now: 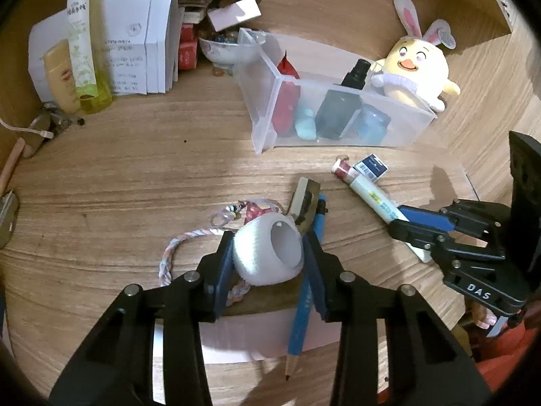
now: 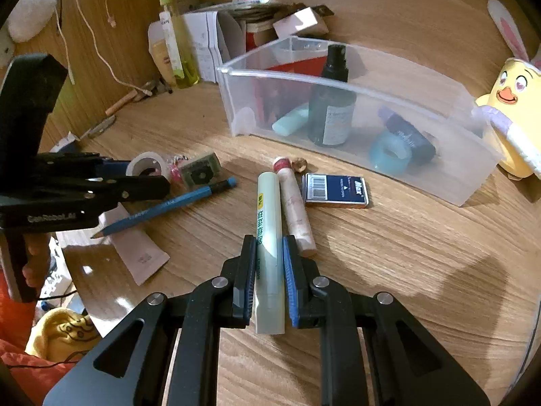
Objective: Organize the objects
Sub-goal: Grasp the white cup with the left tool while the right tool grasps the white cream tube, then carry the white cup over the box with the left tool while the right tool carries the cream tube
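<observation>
While clamped, tube (image 2: pixel 268 237) fills right claw (image 2: pixel 268 264)

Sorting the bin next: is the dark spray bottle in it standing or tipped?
Standing. The dark spray bottle is upright in the clear bin, black cap on top, base on the bin floor.

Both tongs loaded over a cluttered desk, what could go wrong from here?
1. The left tongs grip the round white tape roll on its curved sides; it may slip out.
2. The braided pastel cord and blue pencil lie under and beside that roll, so a lift may drag them.
3. The right tongs hold the long pale green tube near one end; it may tilt and nudge the pink tube alongside.
</observation>
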Demonstrator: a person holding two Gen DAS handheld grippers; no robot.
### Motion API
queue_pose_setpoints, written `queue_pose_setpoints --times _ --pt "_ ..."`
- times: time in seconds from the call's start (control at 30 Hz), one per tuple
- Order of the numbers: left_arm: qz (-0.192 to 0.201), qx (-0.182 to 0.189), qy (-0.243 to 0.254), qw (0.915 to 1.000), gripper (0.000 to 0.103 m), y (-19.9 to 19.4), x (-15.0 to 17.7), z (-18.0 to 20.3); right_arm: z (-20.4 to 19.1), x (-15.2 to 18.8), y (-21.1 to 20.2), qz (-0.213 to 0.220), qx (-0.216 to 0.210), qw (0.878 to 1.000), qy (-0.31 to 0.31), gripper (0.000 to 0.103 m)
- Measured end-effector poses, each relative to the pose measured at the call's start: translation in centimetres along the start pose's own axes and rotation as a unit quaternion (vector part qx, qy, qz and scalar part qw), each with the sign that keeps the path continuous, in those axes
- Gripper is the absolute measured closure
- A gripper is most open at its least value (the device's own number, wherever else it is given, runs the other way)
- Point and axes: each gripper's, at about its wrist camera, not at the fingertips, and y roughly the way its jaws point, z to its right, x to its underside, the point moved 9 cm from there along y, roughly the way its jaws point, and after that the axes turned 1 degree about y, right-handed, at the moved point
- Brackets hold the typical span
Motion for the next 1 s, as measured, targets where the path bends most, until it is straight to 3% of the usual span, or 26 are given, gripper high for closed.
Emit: queue_pose_setpoints --times 0.37,1.0 --pt "0.041 -0.009 0.011 0.9990 0.064 -1.9 -1.8 1.2 0.5 -1.1 -1.2 0.025 -0.006 1.000 0.017 0.089" --pt "0.092 0.035 0.009 0.9951 0.064 -3.1 -6.4 4.7 5.3 -4.5 -6.1 0.097 0.040 0.993 0.054 0.089"
